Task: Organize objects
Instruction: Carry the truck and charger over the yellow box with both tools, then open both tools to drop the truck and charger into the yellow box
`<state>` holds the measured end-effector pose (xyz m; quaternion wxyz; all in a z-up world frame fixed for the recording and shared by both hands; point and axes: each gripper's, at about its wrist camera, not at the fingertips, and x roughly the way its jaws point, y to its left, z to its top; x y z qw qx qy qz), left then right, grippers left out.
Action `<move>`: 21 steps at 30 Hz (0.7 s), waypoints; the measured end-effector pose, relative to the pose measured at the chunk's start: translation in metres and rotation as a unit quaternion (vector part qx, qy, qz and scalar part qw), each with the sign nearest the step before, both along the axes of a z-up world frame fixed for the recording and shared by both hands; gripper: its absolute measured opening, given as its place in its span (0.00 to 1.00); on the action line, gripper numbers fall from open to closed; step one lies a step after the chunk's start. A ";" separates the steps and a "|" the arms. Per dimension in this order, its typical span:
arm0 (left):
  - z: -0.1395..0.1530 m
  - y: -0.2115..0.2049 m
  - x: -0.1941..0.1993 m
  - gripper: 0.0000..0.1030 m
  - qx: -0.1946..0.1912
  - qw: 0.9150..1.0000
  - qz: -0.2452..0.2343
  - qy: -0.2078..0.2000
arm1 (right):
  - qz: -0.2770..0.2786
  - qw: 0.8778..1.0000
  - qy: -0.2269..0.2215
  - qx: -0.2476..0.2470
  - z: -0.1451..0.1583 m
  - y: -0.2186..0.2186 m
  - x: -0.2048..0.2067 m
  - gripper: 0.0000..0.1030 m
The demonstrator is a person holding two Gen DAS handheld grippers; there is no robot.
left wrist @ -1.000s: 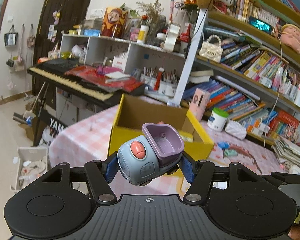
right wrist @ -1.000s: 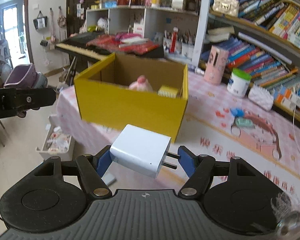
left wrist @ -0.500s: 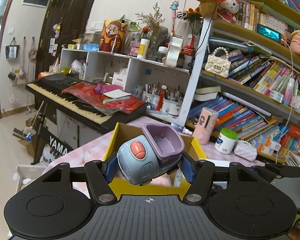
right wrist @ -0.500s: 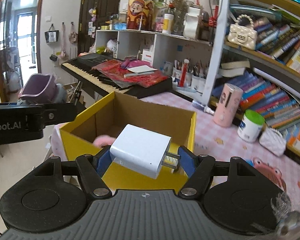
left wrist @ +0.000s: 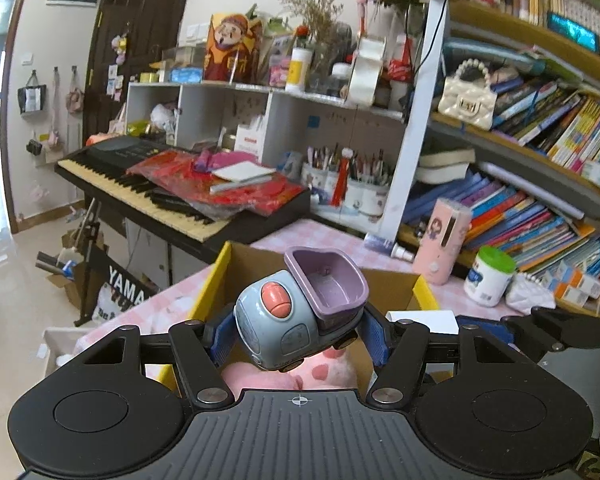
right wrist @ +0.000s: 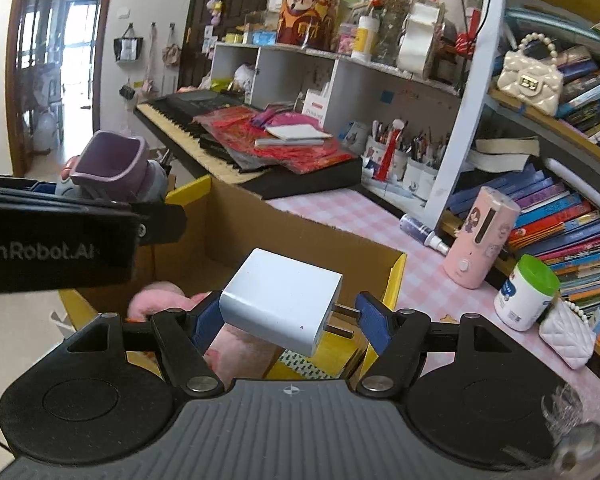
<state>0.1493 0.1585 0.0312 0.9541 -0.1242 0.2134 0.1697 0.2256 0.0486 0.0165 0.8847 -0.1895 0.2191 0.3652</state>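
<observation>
above the yellow cardboard box (right wrist: 394, 276), left gripper (left wrist: 298, 326) jaws clench a toy truck (left wrist: 300, 308) and right gripper (right wrist: 286, 318) jaws clench a white charger (right wrist: 280, 300), box directly beneath both.

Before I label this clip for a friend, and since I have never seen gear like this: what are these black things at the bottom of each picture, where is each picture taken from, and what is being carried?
No robot arm is here: a person holds a hand-held gripper in each hand, and a wide-angle camera on each one looks forward along its two blue-padded fingers. The black ribbed shape at the bottom is the tool's own body.

In the left wrist view, the left gripper is shut on a grey-blue toy truck with a purple tub.

In the right wrist view, the right gripper is shut on a white plug charger; the left tool with its truck shows at the left edge.

Both hang over an open yellow cardboard box on a pink checked tablecloth. A pink plush toy already lies inside the box. Beside the box stand a pink cylinder and a green-lidded jar.
</observation>
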 end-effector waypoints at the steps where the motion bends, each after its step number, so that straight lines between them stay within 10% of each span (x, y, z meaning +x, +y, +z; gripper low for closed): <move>1: -0.002 -0.001 0.003 0.61 0.000 1.000 0.000 0.004 | 0.002 1.000 0.002 -0.003 -0.002 0.001 0.003 0.67; 21: -0.030 0.007 0.042 0.61 -0.006 0.998 0.011 0.065 | 0.036 0.997 0.056 -0.048 -0.035 0.021 0.040 0.67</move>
